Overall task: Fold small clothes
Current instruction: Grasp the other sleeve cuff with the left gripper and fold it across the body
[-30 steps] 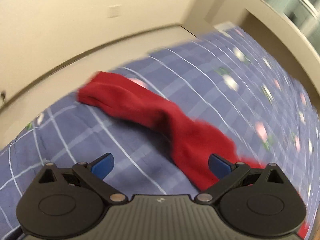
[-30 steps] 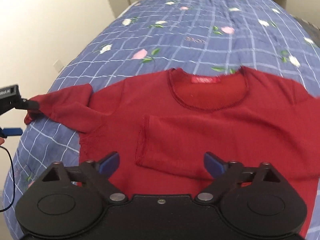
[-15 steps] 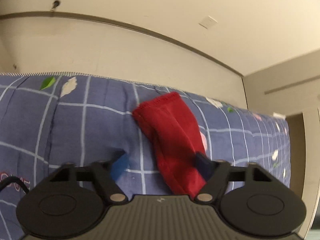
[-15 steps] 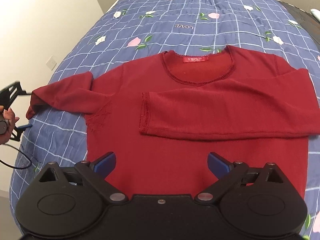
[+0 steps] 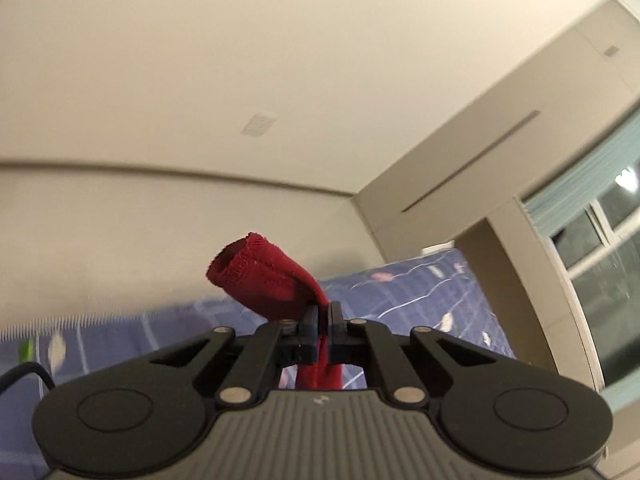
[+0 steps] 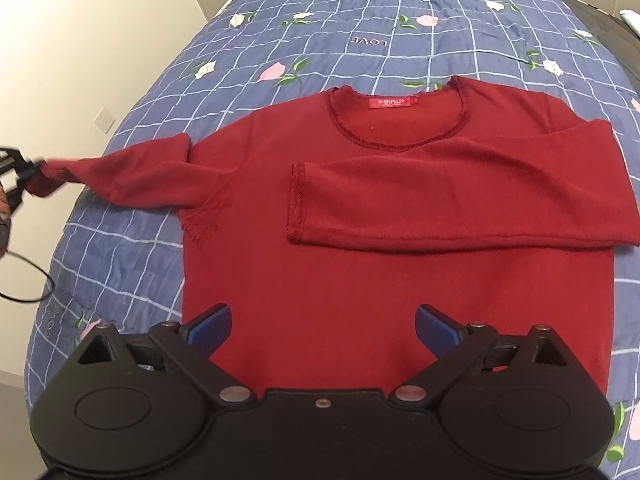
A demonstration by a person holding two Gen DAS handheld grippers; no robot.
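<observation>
Across the quilt (image 6: 400, 20) lies the sweater (image 6: 400, 280), its right sleeve (image 6: 460, 204) already folded over the chest. At nine o'clock, the left gripper (image 5: 324, 312) clamps the other sleeve's cuff (image 5: 256, 276); carry it low and taut toward three o'clock. Right gripper (image 6: 323, 324), fingers apart, hovers empty at six o'clock.

Both wrist views: warm, even indoor light, moderately bright, with soft faint shadows and no glare. Strong fisheye bending curves straight lines, and dark vignetting fills the corners. Left view: the bedspread (image 5: 420, 300) and wall (image 5: 200, 60) are smeared by motion blur. Right view: mostly sharp; the sleeve end (image 6: 44, 178) at the left edge is blurred.
</observation>
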